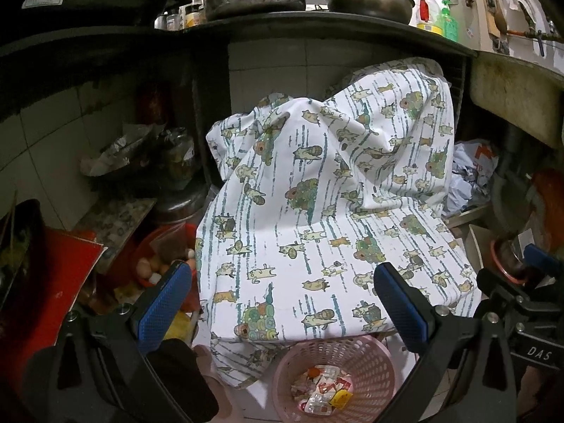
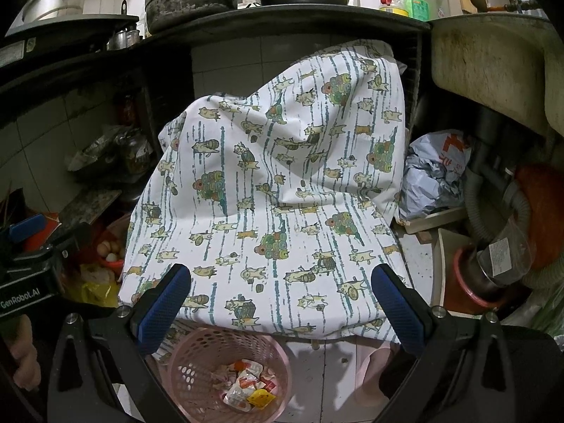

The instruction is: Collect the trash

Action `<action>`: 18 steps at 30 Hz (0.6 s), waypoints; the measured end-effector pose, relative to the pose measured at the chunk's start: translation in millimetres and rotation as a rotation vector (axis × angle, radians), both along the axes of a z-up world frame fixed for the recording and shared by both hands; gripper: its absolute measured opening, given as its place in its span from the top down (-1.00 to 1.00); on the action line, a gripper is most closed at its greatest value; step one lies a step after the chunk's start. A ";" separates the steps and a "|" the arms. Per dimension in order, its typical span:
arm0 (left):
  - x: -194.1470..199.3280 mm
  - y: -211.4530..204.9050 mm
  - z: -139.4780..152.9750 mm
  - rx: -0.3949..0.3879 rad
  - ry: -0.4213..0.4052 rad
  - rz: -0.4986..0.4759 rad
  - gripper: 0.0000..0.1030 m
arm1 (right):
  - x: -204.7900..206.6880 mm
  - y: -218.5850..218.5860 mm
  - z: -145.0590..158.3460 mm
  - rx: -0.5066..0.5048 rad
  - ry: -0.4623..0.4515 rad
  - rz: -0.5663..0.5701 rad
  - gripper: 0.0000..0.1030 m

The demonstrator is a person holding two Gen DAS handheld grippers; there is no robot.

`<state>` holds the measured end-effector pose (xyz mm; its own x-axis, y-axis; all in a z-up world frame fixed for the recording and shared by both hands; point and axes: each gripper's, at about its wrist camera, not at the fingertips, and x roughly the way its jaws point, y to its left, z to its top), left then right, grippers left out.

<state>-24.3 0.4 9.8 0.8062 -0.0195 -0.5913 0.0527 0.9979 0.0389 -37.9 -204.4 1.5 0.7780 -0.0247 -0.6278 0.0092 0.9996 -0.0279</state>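
A pink mesh wastebasket (image 1: pixel 373 363) stands on the floor below the front of a surface draped with a cat-print cloth (image 1: pixel 317 218). It holds crumpled wrappers (image 1: pixel 324 391), red, white and yellow. The basket (image 2: pixel 197 363) and wrappers (image 2: pixel 246 387) also show in the right wrist view, below the cloth (image 2: pixel 268 190). My left gripper (image 1: pixel 282 303) is open and empty above the cloth's front edge. My right gripper (image 2: pixel 282 303) is open and empty, also over the cloth's front edge. The right gripper's body (image 1: pixel 528 289) shows at the right of the left wrist view.
A dark counter (image 2: pixel 282 21) with pots and bottles overhangs the cloth. At left, a red bowl of eggs (image 2: pixel 109 250) and a yellow bag (image 2: pixel 95 289). At right, a crumpled plastic bag (image 2: pixel 433 172), drain pipes (image 2: pixel 500 190) and a red-rimmed jar (image 2: pixel 493 268).
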 end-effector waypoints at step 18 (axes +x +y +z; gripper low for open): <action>-1.6 -1.6 1.5 0.004 -0.007 -0.002 -0.99 | -0.1 0.7 -0.2 0.004 0.001 -0.006 -1.00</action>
<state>-25.9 -1.2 11.3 0.8103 -0.0188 -0.5857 0.0546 0.9976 0.0435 -38.0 -203.7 1.3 0.7773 -0.0266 -0.6285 0.0149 0.9996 -0.0239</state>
